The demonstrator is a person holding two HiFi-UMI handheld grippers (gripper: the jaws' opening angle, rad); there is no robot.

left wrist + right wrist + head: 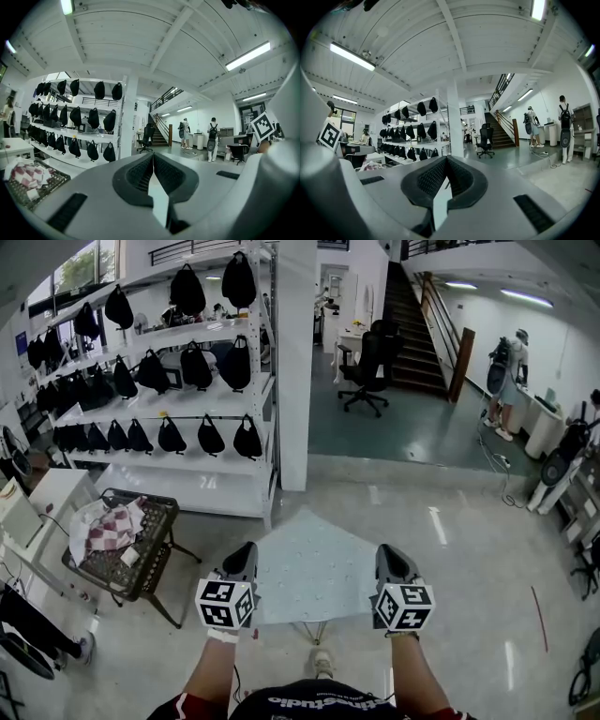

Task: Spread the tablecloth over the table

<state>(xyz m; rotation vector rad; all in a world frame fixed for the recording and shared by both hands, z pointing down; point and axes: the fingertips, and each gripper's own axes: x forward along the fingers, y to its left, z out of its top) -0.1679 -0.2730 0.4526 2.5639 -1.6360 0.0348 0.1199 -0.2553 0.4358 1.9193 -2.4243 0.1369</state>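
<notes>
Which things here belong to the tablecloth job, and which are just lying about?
In the job: pale blue tablecloth; left gripper and right gripper, both shut on its near edge.

Lying about: wire basket holding a checked cloth; shelving hung with black bags; office chair.

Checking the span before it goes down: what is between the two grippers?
The pale blue tablecloth, stretched from the left gripper to the right gripper, each shut on it; the head view shows it.
</notes>
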